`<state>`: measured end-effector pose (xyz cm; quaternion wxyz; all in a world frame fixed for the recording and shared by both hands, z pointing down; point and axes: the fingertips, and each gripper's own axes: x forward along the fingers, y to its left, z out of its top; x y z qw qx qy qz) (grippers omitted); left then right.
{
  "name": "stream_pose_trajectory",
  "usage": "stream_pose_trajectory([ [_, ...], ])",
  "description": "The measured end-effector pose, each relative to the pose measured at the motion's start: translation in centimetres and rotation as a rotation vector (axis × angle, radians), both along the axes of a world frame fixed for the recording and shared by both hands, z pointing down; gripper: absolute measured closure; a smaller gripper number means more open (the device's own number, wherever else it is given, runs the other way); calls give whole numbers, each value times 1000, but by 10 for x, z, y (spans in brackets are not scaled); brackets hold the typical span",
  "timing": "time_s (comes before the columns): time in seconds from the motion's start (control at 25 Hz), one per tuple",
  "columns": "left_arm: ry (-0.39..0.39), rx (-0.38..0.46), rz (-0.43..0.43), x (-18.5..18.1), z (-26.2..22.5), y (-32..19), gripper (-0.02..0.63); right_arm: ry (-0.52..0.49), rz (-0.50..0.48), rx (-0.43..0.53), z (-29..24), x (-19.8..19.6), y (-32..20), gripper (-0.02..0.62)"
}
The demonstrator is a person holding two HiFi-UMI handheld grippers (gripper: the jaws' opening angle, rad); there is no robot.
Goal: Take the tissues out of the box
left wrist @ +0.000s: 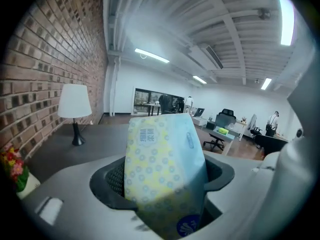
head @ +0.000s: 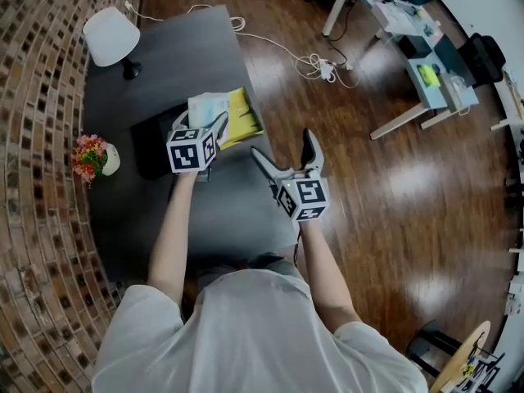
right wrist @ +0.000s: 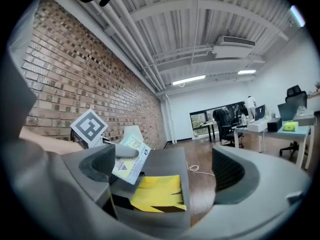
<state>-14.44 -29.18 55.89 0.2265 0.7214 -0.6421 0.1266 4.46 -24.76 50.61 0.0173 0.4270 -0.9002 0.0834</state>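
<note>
- Holding the tissue pack is my left gripper: its jaws are pressed together on the pack's near end.
- From those jaws the pack runs up and away to the far side, its long axis roughly in line with them and leaning a little right.
- It hangs lifted above the far right corner of the black box on the dark table, clear of the rim as far as I can judge.
- Just right of it lies a yellow item; I cannot tell whether that sits inside the box.
- My right gripper waits nearer and to the right, jaws spread, nothing between them.
- The left is plainly the closer one, so I judge the next move is its own: carrying the pack sideways onto bare table.
</note>
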Motion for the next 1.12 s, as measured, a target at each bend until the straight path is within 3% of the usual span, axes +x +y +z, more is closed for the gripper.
stream_pose_trajectory([
  [0.28,-5,101,-81,-41,-45,65,232,8,-63,92,-35,-33,20,3],
  [0.36,-8,118,-112,-56,-54,80,230,4,-60,110,-41,-41,24,79],
  [0.72,-77,229,-265,-118,-91,157,229,32,-118,157,-56,-73,55,80],
  [1.12,-151,392,-301,-135,-133,227,230,46,-153,200,-72,-104,82,107],
])
